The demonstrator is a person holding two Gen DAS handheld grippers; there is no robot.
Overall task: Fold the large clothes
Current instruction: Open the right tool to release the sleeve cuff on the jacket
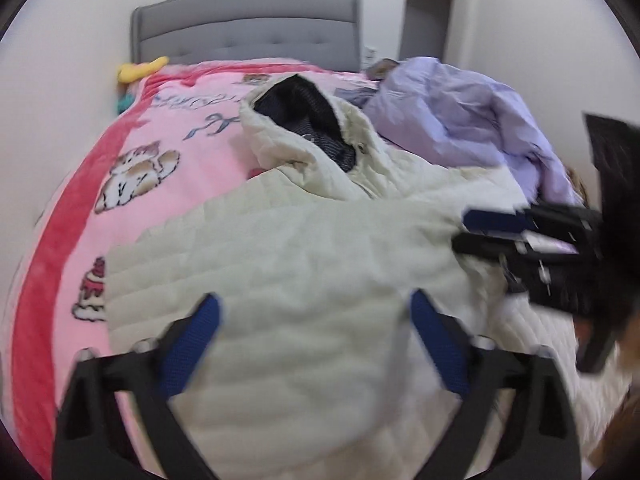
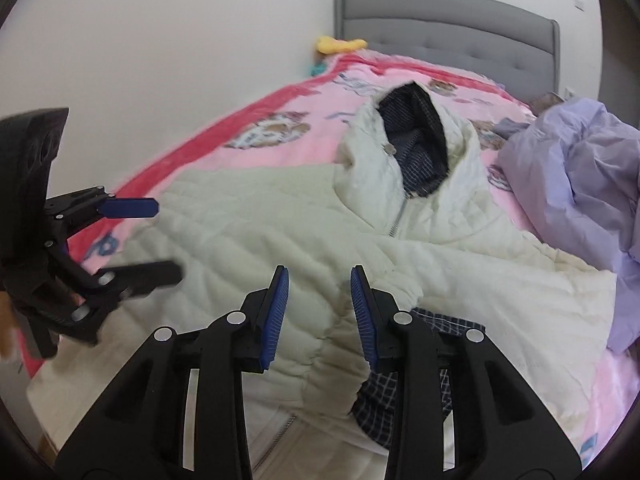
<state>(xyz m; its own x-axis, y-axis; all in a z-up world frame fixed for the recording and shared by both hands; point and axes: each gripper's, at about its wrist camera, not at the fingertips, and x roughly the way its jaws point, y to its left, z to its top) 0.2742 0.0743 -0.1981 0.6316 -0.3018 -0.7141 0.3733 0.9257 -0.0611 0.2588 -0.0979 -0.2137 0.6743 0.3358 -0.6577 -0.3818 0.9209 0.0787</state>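
Note:
A cream quilted hooded jacket (image 1: 304,248) with dark checked lining lies on the bed, hood toward the headboard; it also shows in the right wrist view (image 2: 280,216). My left gripper (image 1: 314,312) is open, its jaws wide apart just above the jacket's folded body; it also shows at the left of the right wrist view (image 2: 160,240). My right gripper (image 2: 319,280) is open above the jacket's front, with nothing between its pads. It also shows at the right of the left wrist view (image 1: 464,232), where its fingers lie close together over the jacket's edge.
A pink cartoon blanket (image 1: 160,152) with a red border covers the bed. A crumpled lilac garment (image 1: 472,120) lies at the right; it also shows in the right wrist view (image 2: 576,176). A grey headboard (image 1: 248,24) and a yellow toy (image 1: 140,68) are at the far end. White walls flank the bed.

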